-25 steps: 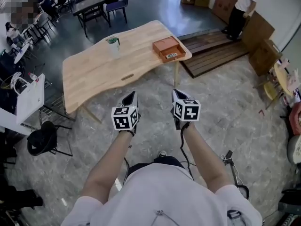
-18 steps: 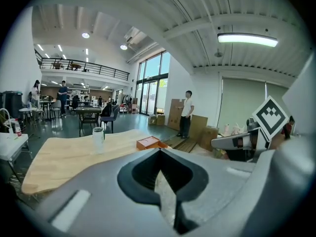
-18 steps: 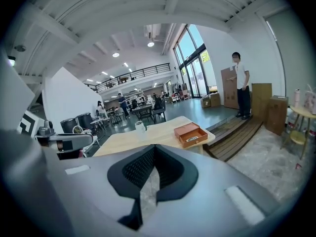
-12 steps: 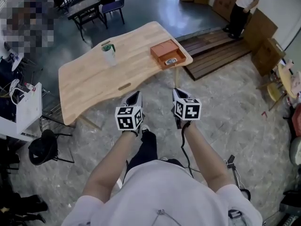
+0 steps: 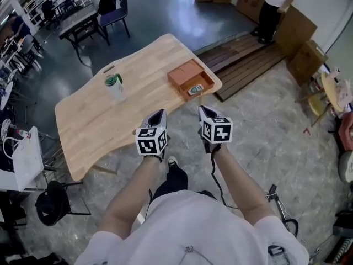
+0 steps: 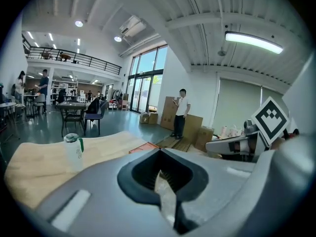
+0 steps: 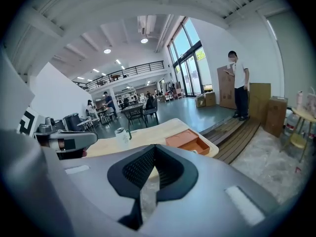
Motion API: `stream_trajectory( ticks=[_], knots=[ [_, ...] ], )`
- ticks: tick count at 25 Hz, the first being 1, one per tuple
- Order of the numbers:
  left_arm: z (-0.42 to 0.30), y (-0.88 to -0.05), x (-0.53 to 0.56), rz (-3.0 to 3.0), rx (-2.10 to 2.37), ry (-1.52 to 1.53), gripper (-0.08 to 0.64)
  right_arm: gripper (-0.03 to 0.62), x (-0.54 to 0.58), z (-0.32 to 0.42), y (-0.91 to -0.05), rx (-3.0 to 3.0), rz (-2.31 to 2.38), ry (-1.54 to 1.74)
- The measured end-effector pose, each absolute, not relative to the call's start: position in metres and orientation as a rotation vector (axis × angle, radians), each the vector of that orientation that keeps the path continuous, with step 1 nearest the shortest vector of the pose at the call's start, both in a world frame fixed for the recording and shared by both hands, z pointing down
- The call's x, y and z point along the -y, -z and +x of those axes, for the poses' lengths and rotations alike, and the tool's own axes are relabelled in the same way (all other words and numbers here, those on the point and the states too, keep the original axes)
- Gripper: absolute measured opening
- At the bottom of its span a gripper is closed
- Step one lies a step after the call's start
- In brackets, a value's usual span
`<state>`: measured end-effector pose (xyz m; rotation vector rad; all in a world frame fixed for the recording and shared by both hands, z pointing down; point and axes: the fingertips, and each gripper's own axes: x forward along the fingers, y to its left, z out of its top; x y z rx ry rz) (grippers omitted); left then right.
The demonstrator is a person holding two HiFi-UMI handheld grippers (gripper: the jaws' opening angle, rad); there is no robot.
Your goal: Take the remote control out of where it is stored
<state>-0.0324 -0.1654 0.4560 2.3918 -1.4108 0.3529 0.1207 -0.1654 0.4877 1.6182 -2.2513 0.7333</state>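
Remote (image 5: 195, 89) is in the orange box (image 5: 182, 73) by the worktop's (image 5: 99, 120) right corner, straight ahead of the right tool (image 5: 203, 112). Left tool (image 5: 159, 115) is further off. Both closed, empty.

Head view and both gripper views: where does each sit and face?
Head view: on the person's head, facing down at the table; forearms, left gripper and right gripper show.
Left gripper view: on the left gripper, facing along its fingers toward the bottle.
Right gripper view: on the right gripper, facing along its fingers toward the orange box.
Shared: both gripper views show bottle and orange box.
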Motion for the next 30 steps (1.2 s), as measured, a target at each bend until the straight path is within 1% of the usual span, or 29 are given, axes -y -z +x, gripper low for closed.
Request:
stream_trajectory(
  ticks=[7, 13, 22, 30],
  knots=[
    [-0.03, -0.461, 0.265, 2.436, 1.288, -0.356, 0.001, 0.027, 0.26, 0.114, -0.499, 2.192, 1.669, -0.762],
    [-0.029, -0.471, 0.334, 2.445, 1.224, -0.361, 0.001, 0.028, 0.314, 0.103, -0.509, 2.158, 1.657, -0.757],
    [-0.012, -0.495, 0.404, 2.42, 1.191, -0.409, 0.001, 0.028, 0.384, 0.112, -0.531, 2.144, 1.606, -0.785],
    [0.006, -0.512, 0.456, 2.346, 1.254, -0.44, 0.001, 0.028, 0.45, 0.115, -0.551, 2.187, 1.442, -0.792]
  ],
)
